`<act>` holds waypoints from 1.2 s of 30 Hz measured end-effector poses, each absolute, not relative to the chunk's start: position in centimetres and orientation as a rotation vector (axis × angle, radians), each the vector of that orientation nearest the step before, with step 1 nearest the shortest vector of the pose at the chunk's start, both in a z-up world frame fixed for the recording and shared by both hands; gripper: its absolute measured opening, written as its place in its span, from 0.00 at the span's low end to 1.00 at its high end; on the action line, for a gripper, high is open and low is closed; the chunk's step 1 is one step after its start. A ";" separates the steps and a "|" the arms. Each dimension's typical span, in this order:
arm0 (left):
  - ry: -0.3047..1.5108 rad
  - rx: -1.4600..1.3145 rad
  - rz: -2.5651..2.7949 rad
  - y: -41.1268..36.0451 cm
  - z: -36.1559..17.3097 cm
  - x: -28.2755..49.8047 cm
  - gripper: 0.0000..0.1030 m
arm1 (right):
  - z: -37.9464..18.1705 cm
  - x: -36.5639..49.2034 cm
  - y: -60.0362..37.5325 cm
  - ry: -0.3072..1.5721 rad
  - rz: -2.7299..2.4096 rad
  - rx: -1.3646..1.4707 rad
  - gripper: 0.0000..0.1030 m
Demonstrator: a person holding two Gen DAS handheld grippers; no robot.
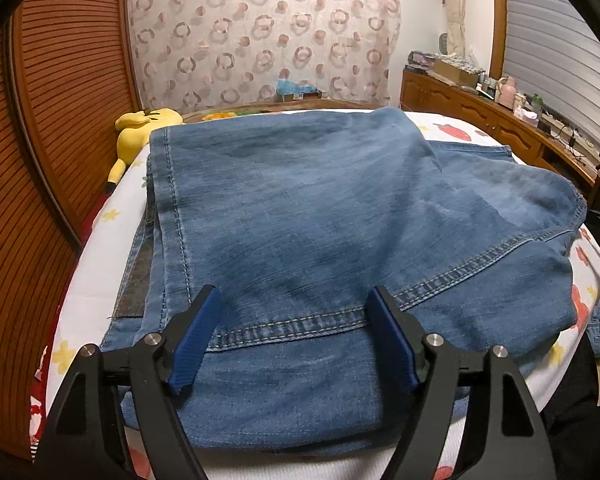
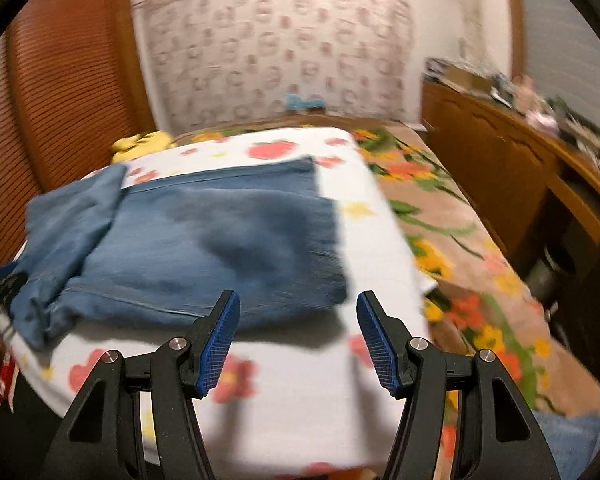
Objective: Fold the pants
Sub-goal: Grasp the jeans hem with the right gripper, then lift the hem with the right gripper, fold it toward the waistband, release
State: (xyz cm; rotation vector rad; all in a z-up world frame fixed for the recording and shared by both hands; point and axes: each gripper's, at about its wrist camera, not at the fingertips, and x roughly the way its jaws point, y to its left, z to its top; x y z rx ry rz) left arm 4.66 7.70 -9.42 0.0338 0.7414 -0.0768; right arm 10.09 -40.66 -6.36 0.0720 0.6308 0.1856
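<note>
Left wrist view: the fingers [image 1: 210, 312] of the left gripper [image 1: 296, 312] were spread wide and nothing was held. Just past them, the pants [image 1: 320, 216] were seen lying on the bed [image 1: 96, 280], already folded over but lumpy on one side. The right gripper [image 2: 298, 320] was spread wide too, near the edge of the pants. A yellow toy [image 1: 140, 132] was seen at the far end. The fold seemed half done; next, the loose edge would need to be pinched and pulled across.
</note>
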 end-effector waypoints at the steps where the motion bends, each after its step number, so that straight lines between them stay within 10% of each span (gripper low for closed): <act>1: 0.742 0.033 -0.077 7.7 -9.4 4.7 0.75 | -6.6 10.4 -41.1 0.641 0.188 0.098 0.61; 10: 0.740 0.024 -0.077 7.6 -9.4 4.8 0.75 | -7.3 12.6 -41.4 0.686 0.216 0.183 0.61; 17: 0.755 0.001 -0.088 7.8 -9.1 4.9 0.75 | -4.3 14.0 -39.4 0.622 0.267 0.161 0.13; 36: 0.644 -0.021 -0.031 12.4 -3.4 1.6 0.75 | 10.0 11.8 -17.1 0.433 0.937 -0.203 0.08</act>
